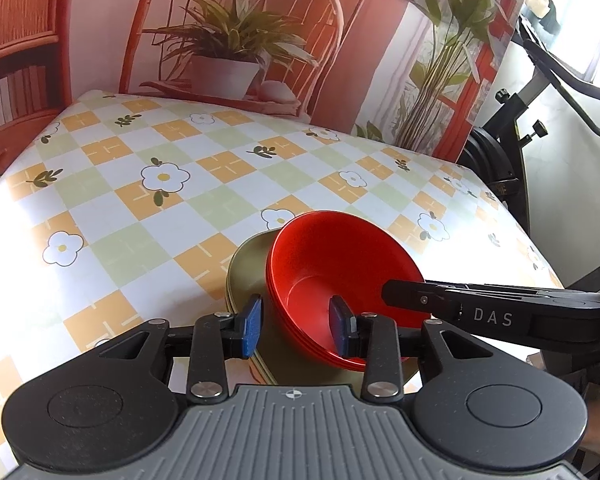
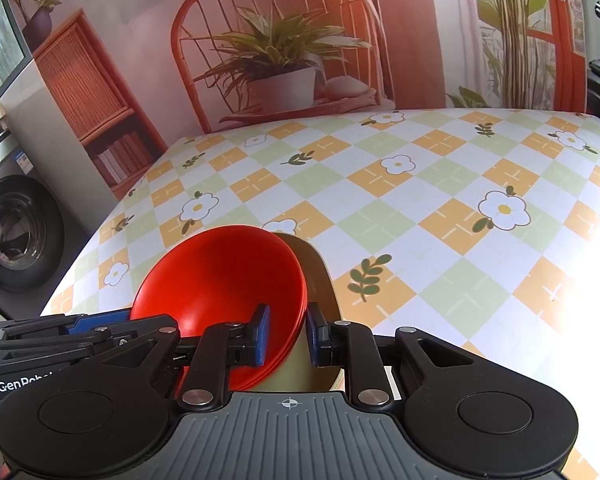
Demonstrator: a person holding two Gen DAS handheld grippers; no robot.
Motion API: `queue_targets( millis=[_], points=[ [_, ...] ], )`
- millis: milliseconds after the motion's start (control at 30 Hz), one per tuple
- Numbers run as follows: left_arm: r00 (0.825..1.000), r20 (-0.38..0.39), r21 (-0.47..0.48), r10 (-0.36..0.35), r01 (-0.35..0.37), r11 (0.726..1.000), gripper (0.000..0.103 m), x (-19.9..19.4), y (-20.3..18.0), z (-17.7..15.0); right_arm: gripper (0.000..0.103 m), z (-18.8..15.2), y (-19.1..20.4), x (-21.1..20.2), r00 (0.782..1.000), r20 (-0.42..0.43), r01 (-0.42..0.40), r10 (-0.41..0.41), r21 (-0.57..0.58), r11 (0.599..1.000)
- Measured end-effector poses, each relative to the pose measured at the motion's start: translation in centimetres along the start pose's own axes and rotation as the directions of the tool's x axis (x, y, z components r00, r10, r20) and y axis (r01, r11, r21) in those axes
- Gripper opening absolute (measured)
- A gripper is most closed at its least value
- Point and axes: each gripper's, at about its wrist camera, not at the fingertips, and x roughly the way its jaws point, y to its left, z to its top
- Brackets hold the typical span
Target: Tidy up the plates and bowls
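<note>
A stack of red bowls (image 1: 320, 264) (image 2: 220, 280) sits on a stack of olive-green plates (image 1: 246, 276) (image 2: 320, 280) near the front of the table. My left gripper (image 1: 297, 328) straddles the bowls' left rim, one pad outside and one inside. A gap shows on both sides of the wall, so it is open. My right gripper (image 2: 287, 334) (image 1: 404, 292) straddles the right rim, and its narrow-set pads look pressed on the bowl wall. The left gripper (image 2: 100, 326) also shows at the bowls' far side in the right wrist view.
The table carries a checked floral cloth (image 1: 160, 176) (image 2: 440, 208) with wide bare room behind the stack. A printed backdrop (image 1: 228, 40) stands at the far edge. A washing machine (image 2: 16, 232) is off the left side and black exercise equipment (image 1: 512, 128) off the right.
</note>
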Motion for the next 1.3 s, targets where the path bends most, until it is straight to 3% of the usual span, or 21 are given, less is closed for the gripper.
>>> queue_targets(
  millis=[400,700,733,767,900,967,1133,1300],
  points=[
    [0.996,0.063,0.029,0.058,-0.06,0.998,0.054,-1.8,-0.4,0.4,0.026,0.4,0.4,-1.9,0.998,0.06,0.025,-0.024,-0.023,0.999],
    [0.984,0.143,0.048,0.104,-0.112,0.992,0.073,-4.6,-1.0,1.4,0.045,1.1,0.6,-4.2,0.989,0.138,0.055,-0.051,-0.027,0.998],
    [0.983,0.155,0.053,0.104,-0.113,0.992,0.074,-5.0,-1.1,1.5,0.053,1.2,0.6,-4.6,0.987,0.151,0.057,-0.053,-0.027,0.998],
    [0.981,0.163,0.056,0.107,-0.118,0.991,0.076,-5.3,-1.2,1.6,0.065,1.3,0.6,-5.0,0.985,0.166,0.061,-0.056,-0.027,0.998],
    [0.971,0.2,0.078,0.131,-0.149,0.986,0.08,-6.7,-2.2,2.1,0.075,1.7,0.7,-6.8,0.973,0.224,0.066,-0.057,-0.033,0.997],
    [0.967,0.222,0.079,0.128,-0.149,0.986,0.082,-7.4,-2.6,2.4,0.088,1.9,0.6,-7.7,0.965,0.255,0.077,-0.067,-0.032,0.996],
    [0.952,0.29,0.08,0.102,-0.13,0.988,0.085,-9.7,-3.7,3.0,0.093,2.5,0.1,-10.0,0.943,0.321,0.104,-0.09,-0.026,0.994],
    [0.935,0.338,0.088,0.108,-0.146,0.985,0.089,-11.9,-5.0,3.9,0.096,3.1,-0.5,-13.3,0.907,0.407,0.136,-0.112,-0.03,0.99]
  ],
)
